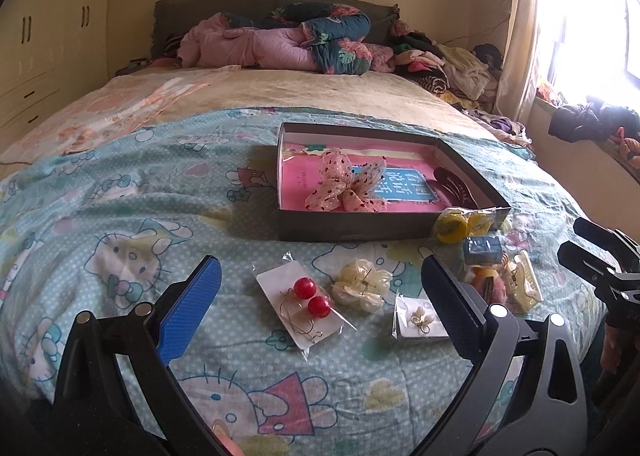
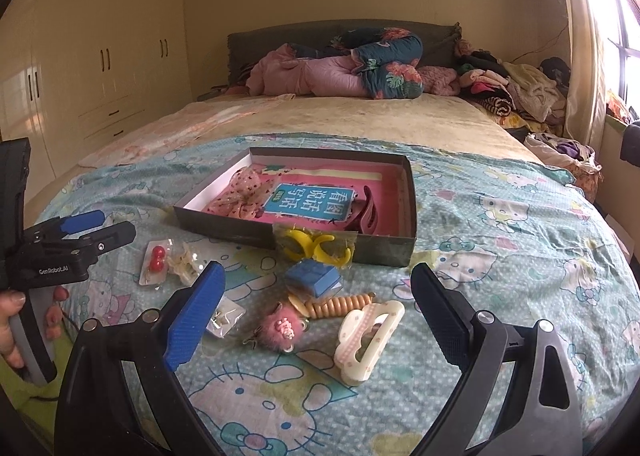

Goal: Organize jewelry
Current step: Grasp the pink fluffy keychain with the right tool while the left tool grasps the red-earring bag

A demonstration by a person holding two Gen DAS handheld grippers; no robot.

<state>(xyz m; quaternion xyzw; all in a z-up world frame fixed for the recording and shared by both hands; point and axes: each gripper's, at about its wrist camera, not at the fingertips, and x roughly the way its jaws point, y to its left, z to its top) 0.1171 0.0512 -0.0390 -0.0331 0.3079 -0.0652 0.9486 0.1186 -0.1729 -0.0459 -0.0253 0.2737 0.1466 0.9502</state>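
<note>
Jewelry and hair things on a bed, one box, two grippers

One dark box [image 2: 384, 248] sits mid-bed on the cat-print blanket [image 1: 120, 216]; inside are one spotted bow [image 1: 344, 186], one dark red claw clip [image 2: 366, 218] and a pink book [image 2: 304, 198] with Chinese writing. By the box's near edge lie two red ball earrings [image 1: 312, 296], one blue block [image 2: 314, 278] and one cream claw clip [image 2: 366, 338]. The left gripper [image 1: 320, 296] reads "GenRobot.AI"; the right gripper [image 2: 318, 320] too seems spread wide, both holding nothing
</note>
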